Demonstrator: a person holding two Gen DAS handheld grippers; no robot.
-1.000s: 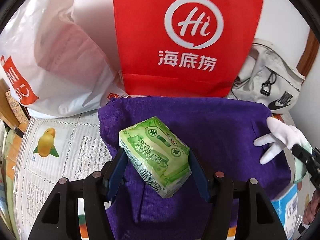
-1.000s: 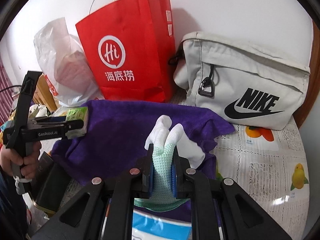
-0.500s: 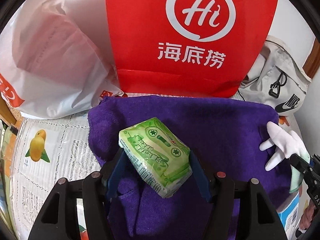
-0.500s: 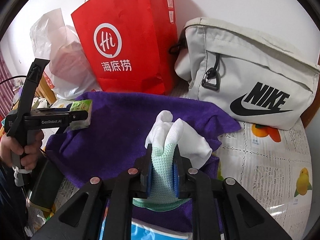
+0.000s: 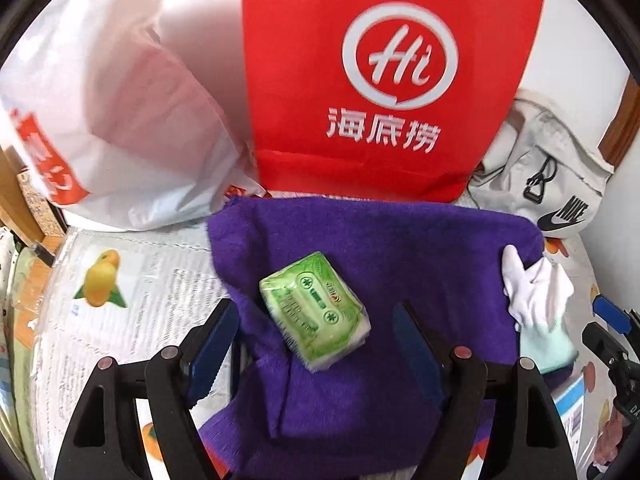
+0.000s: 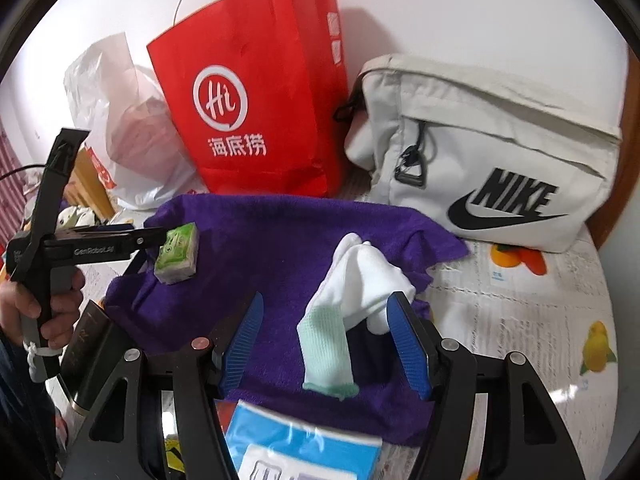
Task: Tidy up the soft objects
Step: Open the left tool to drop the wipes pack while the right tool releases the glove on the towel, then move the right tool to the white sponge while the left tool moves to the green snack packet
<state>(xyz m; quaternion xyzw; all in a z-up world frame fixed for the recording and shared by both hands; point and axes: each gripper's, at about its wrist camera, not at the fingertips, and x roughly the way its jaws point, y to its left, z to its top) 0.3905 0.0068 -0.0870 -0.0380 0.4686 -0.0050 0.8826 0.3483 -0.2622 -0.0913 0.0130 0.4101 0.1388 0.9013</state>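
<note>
A green tissue pack [image 5: 314, 310] lies on the purple towel [image 5: 420, 256], between the fingers of my left gripper [image 5: 315, 306]. The jaws are opening and neither pad touches the pack. In the right wrist view the same pack [image 6: 178, 252] sits just past the left gripper's fingertips [image 6: 160, 236]. A white glove [image 6: 360, 276] with a mint cuff slumps on the towel [image 6: 260, 240] between the blue pads of my right gripper [image 6: 326, 298]. Those jaws are opening too and do not press on the glove. The left wrist view shows the glove [image 5: 532, 292] at the towel's right end.
A red paper bag [image 6: 256, 100] stands behind the towel, with a white plastic bag [image 5: 120, 120] to its left and a grey Nike bag [image 6: 480, 160] to its right. A blue-and-white packet [image 6: 304, 448] lies under the right gripper. The fruit-print tablecloth [image 6: 540, 320] shows on both sides.
Both grippers went from shut on their objects to open. The green pack dropped from the left jaws onto the towel. The glove slipped free of the right jaws.
</note>
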